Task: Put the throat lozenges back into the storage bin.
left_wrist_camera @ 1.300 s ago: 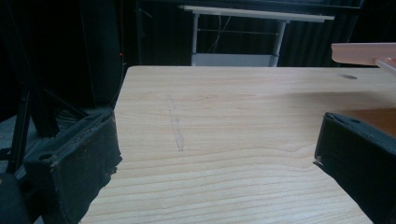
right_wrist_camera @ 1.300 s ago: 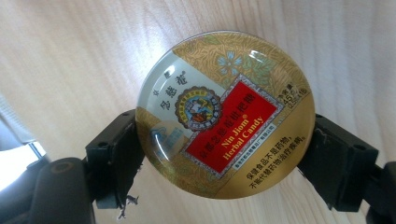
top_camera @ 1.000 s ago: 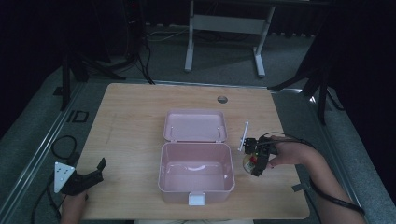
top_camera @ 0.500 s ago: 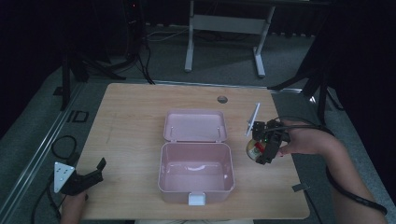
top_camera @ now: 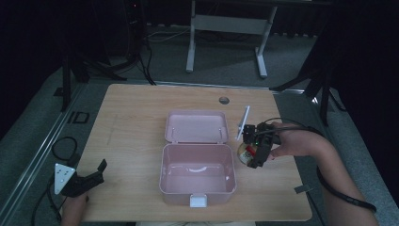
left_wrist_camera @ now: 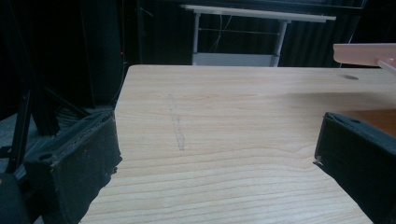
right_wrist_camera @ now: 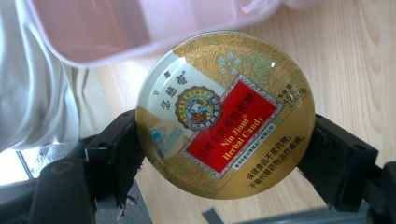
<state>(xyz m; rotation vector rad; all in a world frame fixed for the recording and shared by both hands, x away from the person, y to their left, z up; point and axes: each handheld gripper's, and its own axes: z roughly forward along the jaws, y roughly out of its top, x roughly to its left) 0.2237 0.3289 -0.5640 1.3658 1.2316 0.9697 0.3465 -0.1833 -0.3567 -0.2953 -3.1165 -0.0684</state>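
Candy tin (right_wrist_camera: pixel 225 114), one, clamped in right gripper (top_camera: pixel 251 155), half-hidden from above at pink box's (top_camera: pixel 197 186) 3 o'clock. Left gripper (top_camera: pixel 89 178) spread, empty.

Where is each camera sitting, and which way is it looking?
High view: above the person's side, looking forward and down on the wooden table; forearms enter from below.
Left gripper view: rides the left gripper, looking along the tabletop between wide-apart jaws.
Right gripper view: rides the right gripper, facing the round gold candy tin it clamps.
Shared: all show the open pink plastic box.
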